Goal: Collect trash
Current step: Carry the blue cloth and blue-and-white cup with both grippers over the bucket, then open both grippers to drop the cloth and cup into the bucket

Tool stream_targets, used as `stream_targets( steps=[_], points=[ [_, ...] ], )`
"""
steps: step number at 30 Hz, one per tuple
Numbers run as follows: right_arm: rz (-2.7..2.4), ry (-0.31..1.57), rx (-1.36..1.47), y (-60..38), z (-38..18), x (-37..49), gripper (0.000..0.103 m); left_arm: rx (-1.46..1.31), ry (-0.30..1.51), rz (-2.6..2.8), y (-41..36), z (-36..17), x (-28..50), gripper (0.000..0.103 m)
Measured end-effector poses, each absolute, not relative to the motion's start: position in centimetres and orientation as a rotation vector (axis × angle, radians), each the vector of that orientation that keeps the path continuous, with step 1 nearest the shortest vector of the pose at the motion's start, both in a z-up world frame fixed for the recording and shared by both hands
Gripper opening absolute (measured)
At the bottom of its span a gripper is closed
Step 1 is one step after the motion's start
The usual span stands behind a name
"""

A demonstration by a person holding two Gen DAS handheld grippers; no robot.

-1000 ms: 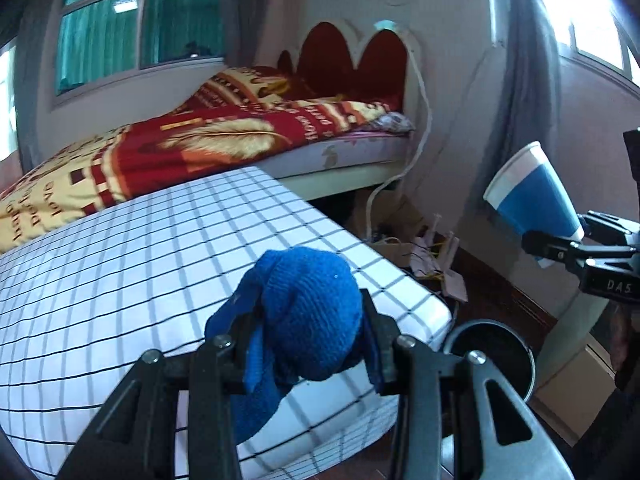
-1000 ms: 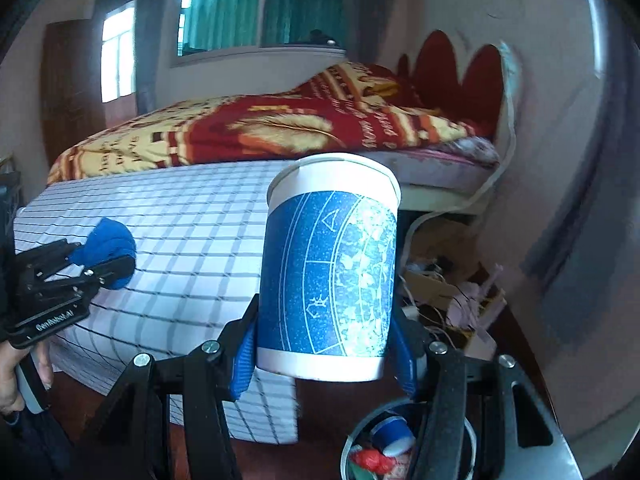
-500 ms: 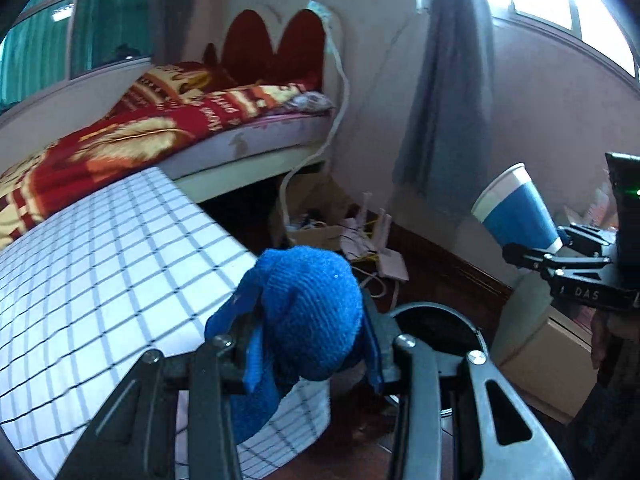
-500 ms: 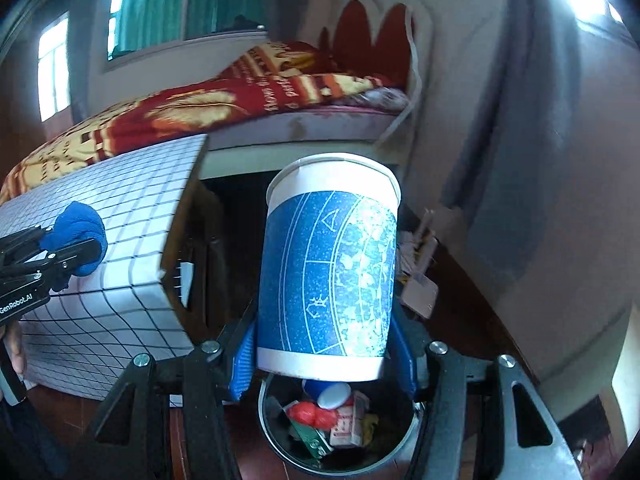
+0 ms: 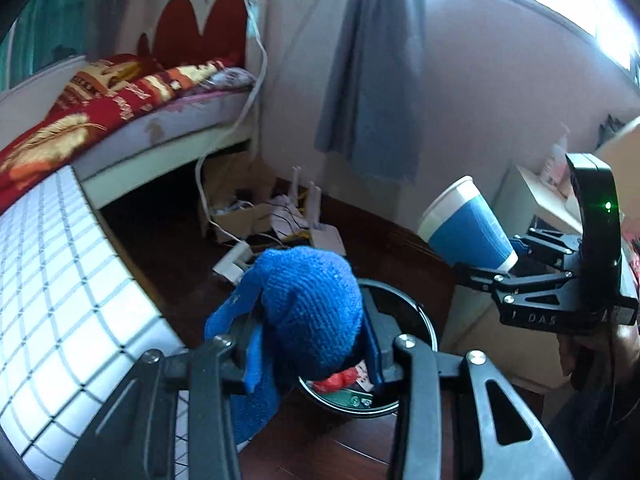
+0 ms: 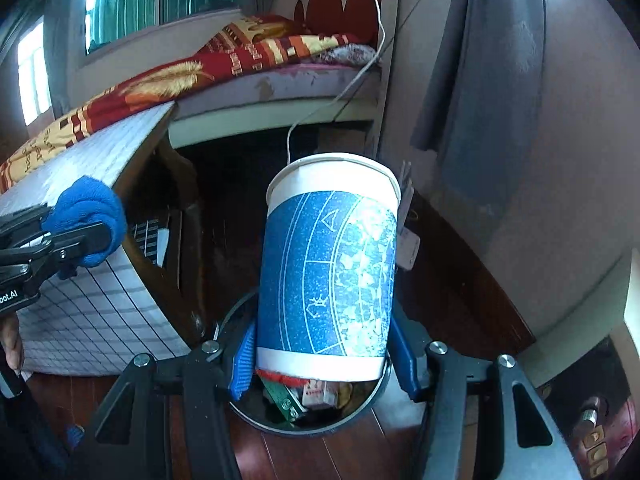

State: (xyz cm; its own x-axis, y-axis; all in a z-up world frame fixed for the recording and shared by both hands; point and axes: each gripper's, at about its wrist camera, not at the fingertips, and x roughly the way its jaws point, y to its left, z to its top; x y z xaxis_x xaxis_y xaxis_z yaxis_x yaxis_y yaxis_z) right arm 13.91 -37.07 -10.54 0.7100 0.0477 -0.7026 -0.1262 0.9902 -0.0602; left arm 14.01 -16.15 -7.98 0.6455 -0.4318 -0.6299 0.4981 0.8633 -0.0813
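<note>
My left gripper (image 5: 308,354) is shut on a blue knitted cloth (image 5: 312,304) and holds it over the near rim of a round black trash bin (image 5: 424,320) on the floor. My right gripper (image 6: 324,356) is shut on a blue and white paper cup (image 6: 332,272), held just above the same bin (image 6: 376,394). The bin holds red and white packaging scraps (image 6: 316,392). In the left wrist view the cup (image 5: 464,228) hangs tilted to the right of the bin. In the right wrist view the cloth (image 6: 86,216) is at the left.
A table with a white checked cloth (image 5: 60,300) stands left of the bin. A bed with a red and yellow blanket (image 5: 100,96) is behind it. Cables and boxes (image 5: 272,216) lie on the dark wood floor by the wall. A grey curtain (image 5: 372,60) hangs behind.
Both grippers have swung right and downward from over the checked table towards the bin. The bin's contents now show under the cup and the cloth. Both grips are unchanged.
</note>
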Motion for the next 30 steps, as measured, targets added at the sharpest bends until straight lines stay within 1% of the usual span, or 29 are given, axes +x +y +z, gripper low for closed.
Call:
stream_targets(
  steps=[10,26,27,29,30],
  points=[
    [0.1,0.842,-0.116,-39.6,-13.7,13.1,0.059,0.136,0.79,-0.582,-19.1,-11.5,15.4,0.041],
    [0.172,0.969,-0.19,-38.3,-19.0,15.1,0.059,0.095,0.946,-0.626,-21.0,-16.4,17.5,0.042],
    [0.184,0.984,-0.192,-38.3,-19.6,15.4,0.059,0.097,0.956,-0.629,-21.2,-16.7,17.6,0.043],
    [0.209,1.009,-0.203,-38.4,-20.6,16.0,0.06,0.086,0.992,-0.649,-21.6,-17.5,18.2,0.048],
    [0.203,1.003,-0.205,-38.4,-21.2,16.3,0.062,0.055,1.022,-0.665,-21.7,-18.2,18.7,0.062]
  ],
)
